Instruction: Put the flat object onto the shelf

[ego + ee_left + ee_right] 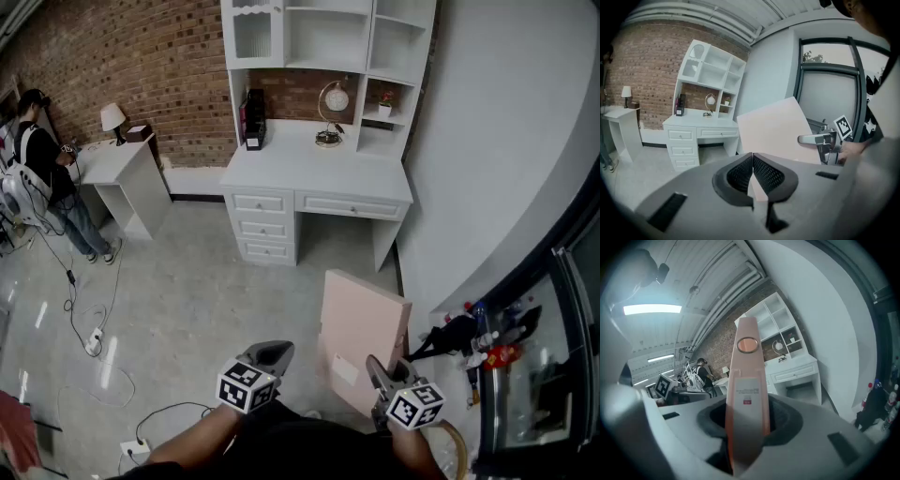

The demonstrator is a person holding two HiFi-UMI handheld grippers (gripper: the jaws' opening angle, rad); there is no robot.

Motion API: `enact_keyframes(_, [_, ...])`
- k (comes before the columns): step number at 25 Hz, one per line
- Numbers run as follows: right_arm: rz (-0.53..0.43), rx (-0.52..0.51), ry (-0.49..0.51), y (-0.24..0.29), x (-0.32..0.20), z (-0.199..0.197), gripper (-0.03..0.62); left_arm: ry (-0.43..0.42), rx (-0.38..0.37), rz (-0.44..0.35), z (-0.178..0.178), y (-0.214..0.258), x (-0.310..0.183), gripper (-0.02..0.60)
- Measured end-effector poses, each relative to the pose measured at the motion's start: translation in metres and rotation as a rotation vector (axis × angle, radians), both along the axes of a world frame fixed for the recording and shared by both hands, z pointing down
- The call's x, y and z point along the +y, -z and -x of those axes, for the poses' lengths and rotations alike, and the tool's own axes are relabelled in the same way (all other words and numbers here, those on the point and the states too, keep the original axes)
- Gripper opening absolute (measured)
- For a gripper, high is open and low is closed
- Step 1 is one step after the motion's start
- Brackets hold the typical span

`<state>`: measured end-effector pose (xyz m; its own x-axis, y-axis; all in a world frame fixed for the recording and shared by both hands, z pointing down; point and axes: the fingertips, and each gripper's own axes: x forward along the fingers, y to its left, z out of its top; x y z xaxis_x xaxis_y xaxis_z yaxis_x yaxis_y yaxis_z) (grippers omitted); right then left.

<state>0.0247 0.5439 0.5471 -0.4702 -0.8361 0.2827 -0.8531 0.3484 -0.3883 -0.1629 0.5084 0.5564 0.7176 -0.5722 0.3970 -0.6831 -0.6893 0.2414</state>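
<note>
Grey concrete floor [206, 300] fills a room with a red brick wall [141, 56] at the back and a smooth pale wall on the right.

Low in the head view, right of centre, is the flat object [361, 328], a pale pink rectangular panel with a small white label near its lower edge. It is held up off the floor, standing nearly upright, well apart from the furniture ahead.

The right gripper [382, 375] clamps the panel's lower edge. In the right gripper view the flat object [747, 394] is seen edge-on, rising straight up between the two dark pads, which press on both of its faces. A white label with a red mark sits on it, and there is a round ring near its top.

The left gripper [272, 354] hovers just left of the panel without touching it. In the left gripper view its jaws [753, 157] are pressed together with nothing between them. The pink panel [776, 131] shows behind them.

Straight ahead against the brick wall stands a white desk [314, 169] with drawers. On it rises a white shelf unit [328, 37] of open compartments. A round ornament [330, 112] and a dark upright item [253, 120] sit on the desktop, and a small plant [385, 98] stands in a lower right compartment.

Further left is a small white side table [117, 164] with a lamp [112, 117], and a person [52, 178] stands beside it. Cables [89, 342] trail across the floor at the left. Bottles [483, 337] cluster at the far right by a dark window frame [562, 356].
</note>
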Motion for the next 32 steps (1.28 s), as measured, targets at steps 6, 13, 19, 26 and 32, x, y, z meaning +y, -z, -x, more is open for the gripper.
enact_keyframes(6, [-0.013, 0.004, 0.0, 0.001, -0.001, -0.002, 0.156, 0.004, 0.001, -0.019, -0.001, 0.004, -0.002, 0.005])
enact_keyframes(13, [-0.021, -0.003, 0.015, 0.006, 0.005, 0.001, 0.16, -0.006, -0.003, -0.025, -0.003, 0.006, 0.001, 0.005])
enact_keyframes(19, [-0.022, 0.023, 0.051, 0.011, 0.012, 0.006, 0.166, 0.001, 0.001, -0.005, -0.006, 0.003, 0.005, 0.006])
enact_keyframes(26, [0.015, 0.014, 0.035, -0.002, 0.017, -0.009, 0.169, -0.019, -0.029, 0.001, -0.021, -0.004, 0.009, 0.006])
enact_keyframes(32, [0.028, -0.031, 0.029, -0.006, 0.015, -0.017, 0.171, -0.043, -0.008, 0.01, -0.035, 0.002, 0.001, 0.005])
